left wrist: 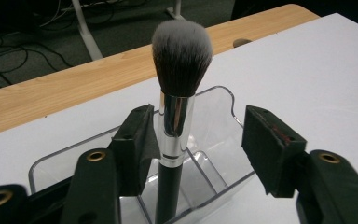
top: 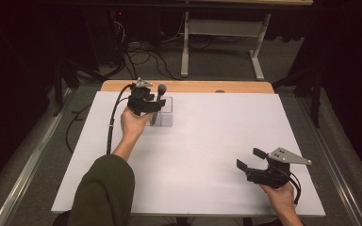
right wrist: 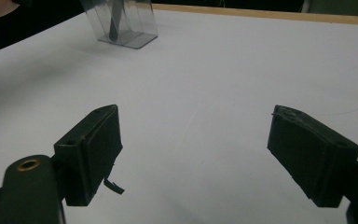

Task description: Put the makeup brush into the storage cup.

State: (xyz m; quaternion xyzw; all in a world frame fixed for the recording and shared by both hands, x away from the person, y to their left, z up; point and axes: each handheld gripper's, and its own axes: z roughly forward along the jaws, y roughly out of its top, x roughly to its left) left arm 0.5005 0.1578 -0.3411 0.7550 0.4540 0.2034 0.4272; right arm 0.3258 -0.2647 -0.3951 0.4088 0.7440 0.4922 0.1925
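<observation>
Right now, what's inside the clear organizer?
A makeup brush stands upright in the clear organizer, bristles up, handle in one divided compartment. The left gripper jaws cover part of the other compartments.

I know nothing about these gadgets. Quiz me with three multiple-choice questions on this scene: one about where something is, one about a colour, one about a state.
1. Where does the makeup brush stand?
A. Upright in the clear organiser
B. Flat on the white table
C. On the floor

2. What colour is the brush's band below the bristles?
A. Red
B. Shiny silver
C. Green

3. How do the left gripper jaws stand?
A. Clamped on the brush from both sides
B. Shut on nothing
C. Apart, one pad well clear of the brush

Answers: 1 A, its handle drops into a compartment. 2 B, the band mirrors light. 3 C, a wide gap shows beside the brush.
</observation>
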